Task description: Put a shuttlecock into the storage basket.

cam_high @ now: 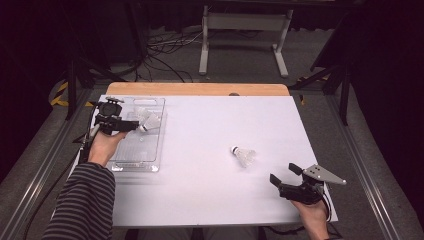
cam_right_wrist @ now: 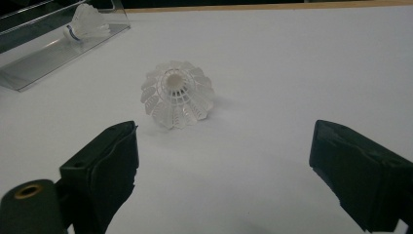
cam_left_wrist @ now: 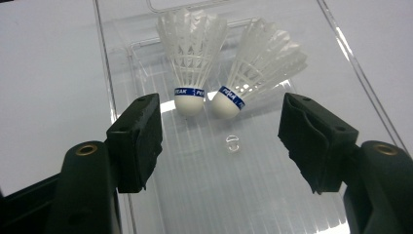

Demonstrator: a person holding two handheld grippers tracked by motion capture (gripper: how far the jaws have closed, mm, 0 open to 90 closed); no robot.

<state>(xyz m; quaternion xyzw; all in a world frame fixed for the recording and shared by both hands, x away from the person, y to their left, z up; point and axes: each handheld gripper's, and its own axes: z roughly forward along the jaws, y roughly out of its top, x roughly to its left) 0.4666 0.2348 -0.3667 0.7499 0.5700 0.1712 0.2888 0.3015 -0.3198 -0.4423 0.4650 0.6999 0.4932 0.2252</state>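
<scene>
Jaws of the left gripper (cam_left_wrist: pixel 221 141) stand wide apart, with nothing held between them. This black gripper hangs over the clear plastic tray (cam_high: pixel 150 162), which lies along the left edge of the white desk (cam_high: pixel 210 200), near its far left corner. Just past the jaws, two white feather shuttlecocks lie side by side in the far part of the tray. The left shuttlecock with a blue band (cam_left_wrist: pixel 191 53) and the right shuttlecock with a blue band (cam_left_wrist: pixel 260 61) almost touch at their round white cork tips, and their feathers fan out away from the gripper.

The right gripper (cam_high: pixel 286 173) is black too, and its jaws are also wide apart and hold nothing. It sits low near the right front corner of the desk. A third white feather shuttlecock (cam_right_wrist: pixel 176 93) lies on its side on the bare desk, right of the middle, a little way ahead of those jaws. Its open feather end faces the right gripper.
</scene>
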